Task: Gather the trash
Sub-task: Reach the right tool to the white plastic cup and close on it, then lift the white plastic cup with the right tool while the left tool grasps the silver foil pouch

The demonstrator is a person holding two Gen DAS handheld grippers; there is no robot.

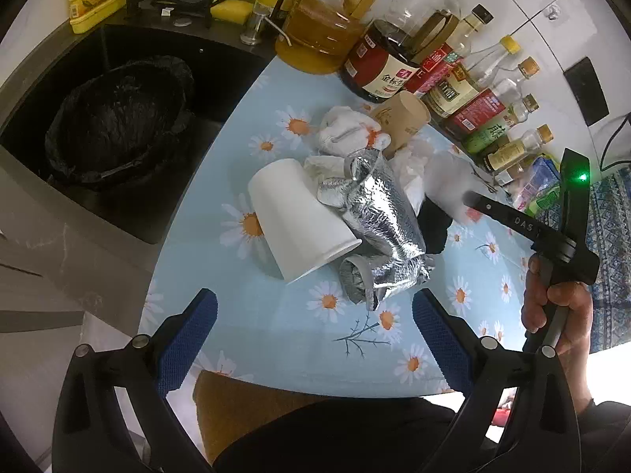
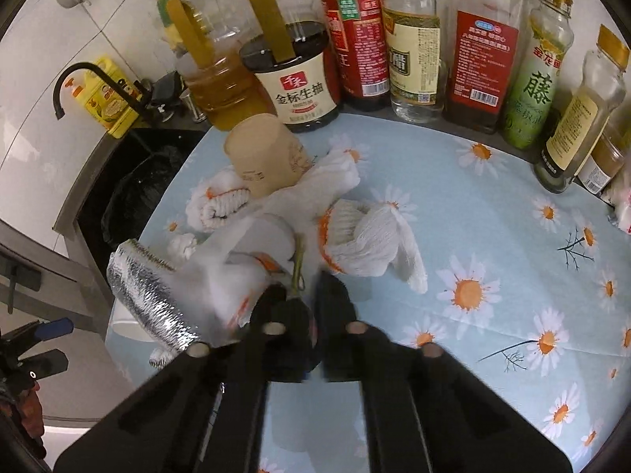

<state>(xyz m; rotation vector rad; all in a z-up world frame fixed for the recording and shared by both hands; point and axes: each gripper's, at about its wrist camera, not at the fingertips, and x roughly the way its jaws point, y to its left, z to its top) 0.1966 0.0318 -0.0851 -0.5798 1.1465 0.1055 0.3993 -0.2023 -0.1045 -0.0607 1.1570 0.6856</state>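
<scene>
A: Since the right claw has pinched down at the near edge of the heap, what has it caught?

B: Thin clear plastic, I judge; its tips are nearly together. The left claw hangs wide and empty over the bench.

A: And the rest?

B: A crinkled foil pouch against a smooth white paper cup, soft knitted gloves, all beside the black-lined bin, handy for dropping.

A daisy-print tablecloth carries a white cup, foil pouch, paper cup, bottles.
</scene>
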